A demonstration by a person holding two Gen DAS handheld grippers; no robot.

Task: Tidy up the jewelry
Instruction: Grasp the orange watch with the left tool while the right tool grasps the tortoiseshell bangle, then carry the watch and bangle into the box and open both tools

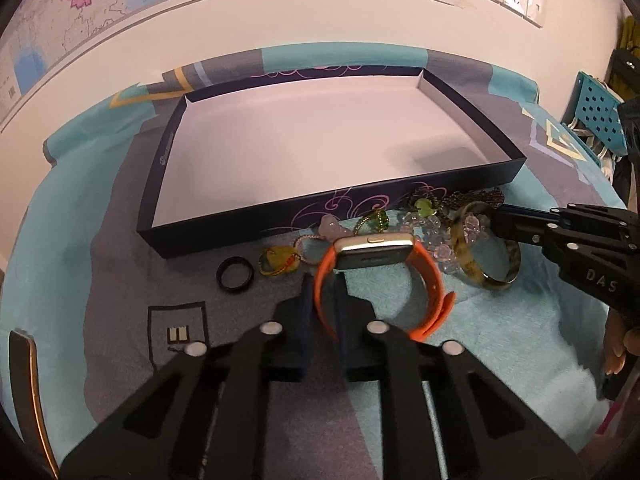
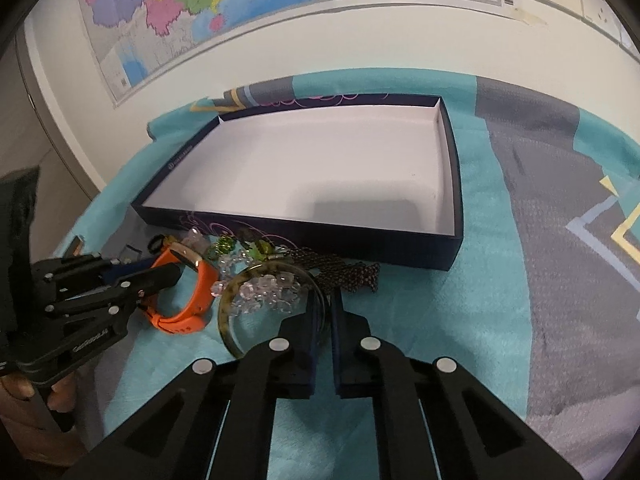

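Both views are evenly and fairly dimly lit by soft indoor light with a cool, slightly purple cast. The white inside of the box (image 1: 304, 152) carries a soft grey shadow patch near its front right corner. No hard glare shows; small silver bolts on the left gripper (image 1: 322, 300) and right gripper (image 2: 325, 312) catch mild highlights. Fisheye distortion bends the wall map (image 2: 208, 8) and darkens the corners. Edges look soft and smeared.
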